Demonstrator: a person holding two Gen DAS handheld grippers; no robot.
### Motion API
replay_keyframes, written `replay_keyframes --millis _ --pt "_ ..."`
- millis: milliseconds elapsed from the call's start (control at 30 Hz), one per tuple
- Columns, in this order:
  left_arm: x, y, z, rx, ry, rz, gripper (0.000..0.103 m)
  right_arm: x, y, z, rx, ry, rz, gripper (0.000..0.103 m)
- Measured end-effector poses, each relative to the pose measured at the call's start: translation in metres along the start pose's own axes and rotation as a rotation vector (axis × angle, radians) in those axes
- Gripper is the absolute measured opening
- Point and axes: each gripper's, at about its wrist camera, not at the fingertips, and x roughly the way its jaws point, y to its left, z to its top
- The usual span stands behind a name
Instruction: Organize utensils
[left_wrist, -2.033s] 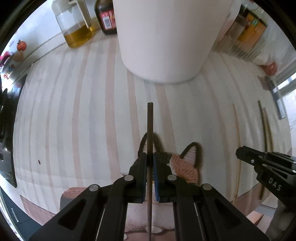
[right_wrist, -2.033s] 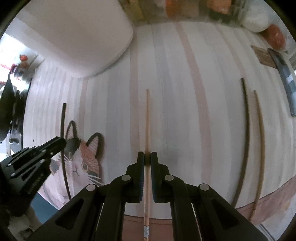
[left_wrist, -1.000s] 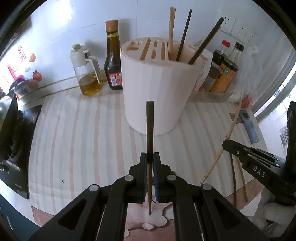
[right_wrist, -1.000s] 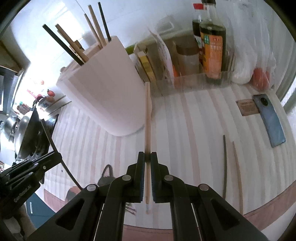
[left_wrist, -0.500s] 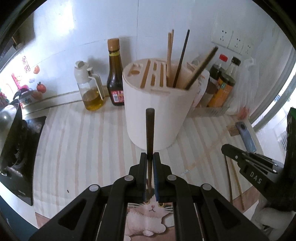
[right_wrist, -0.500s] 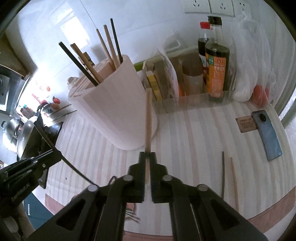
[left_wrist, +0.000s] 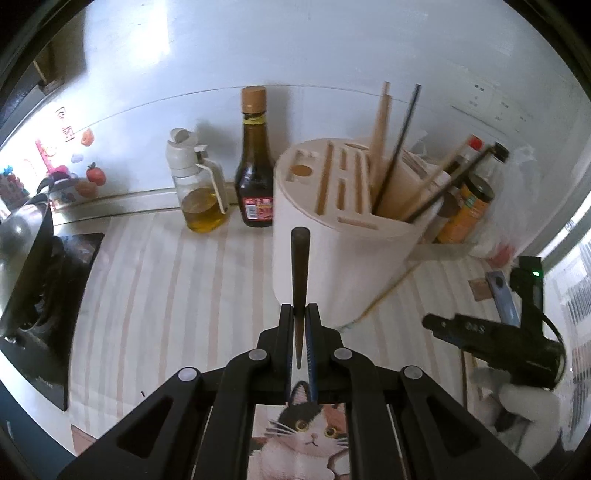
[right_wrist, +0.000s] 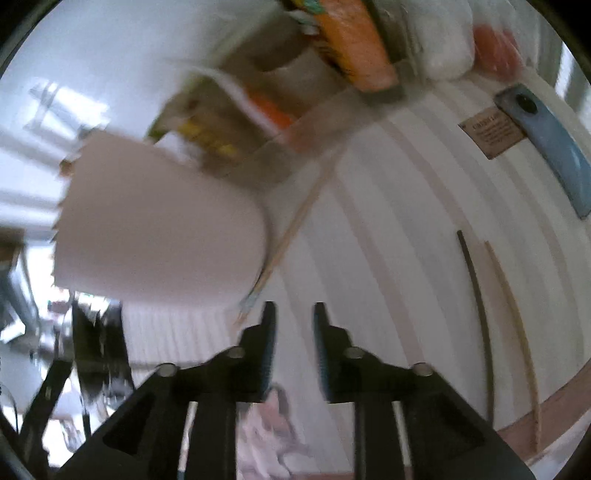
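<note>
My left gripper (left_wrist: 300, 314) is shut on a dark chopstick (left_wrist: 299, 266) that points toward the white round utensil holder (left_wrist: 332, 236). Several chopsticks stand in the holder's right compartment. My right gripper (right_wrist: 291, 314) has its jaws opening, with nothing between them. A light wooden chopstick (right_wrist: 295, 225) lies loose on the counter beside the utensil holder (right_wrist: 159, 225), just ahead and left of the right gripper; the left wrist view shows this light chopstick (left_wrist: 384, 295) leaning by the holder's base. The right gripper (left_wrist: 480, 332) appears at the right of that view. The right wrist view is blurred.
A dark chopstick (right_wrist: 476, 295) and a light one (right_wrist: 513, 314) lie on the striped counter at the right. A phone (right_wrist: 546, 147) and a small card (right_wrist: 491, 131) lie beyond them. An oil jug (left_wrist: 199, 192), sauce bottle (left_wrist: 255, 166), stove (left_wrist: 33, 295) and cat mat (left_wrist: 310, 435) surround.
My right gripper let go of the light chopstick, which dropped onto the counter beside the holder, and the gripper swung down and rolled. My left gripper rose slightly with its dark chopstick.
</note>
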Motion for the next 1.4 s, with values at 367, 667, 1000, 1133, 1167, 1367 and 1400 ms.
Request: replay_keyframes --millis 367,667,1000,1133,1167,1367,1400 --pt "0.001 0.040 0.013 -0.101 -0.027 0.124 0.004 0.061 0.042 0.043 0.034 -0.041 -0.161 0.036" --pt "0.019 0.047 0.016 -0.115 -0.042 0.276 0.004 0.080 0.042 0.057 0.058 -0.060 -0.272 0.030" --pt "0.025 0.049 0.022 -0.107 -0.047 0.318 0.004 0.097 0.056 0.054 -0.056 -0.013 -0.372 0.004" --pt "0.024 0.049 0.021 -0.112 -0.040 0.298 0.004 0.100 0.062 0.048 -0.155 0.053 -0.428 0.000" --pt "0.024 0.049 0.019 -0.109 -0.040 0.295 0.004 0.100 0.058 0.046 -0.173 0.063 -0.410 0.000" --pt "0.021 0.049 0.017 -0.116 -0.010 0.260 0.004 0.079 0.035 0.028 -0.102 0.107 -0.225 0.000" --pt "0.020 0.050 0.017 -0.126 -0.001 0.233 0.004 0.077 0.035 0.025 -0.103 0.116 -0.206 0.001"
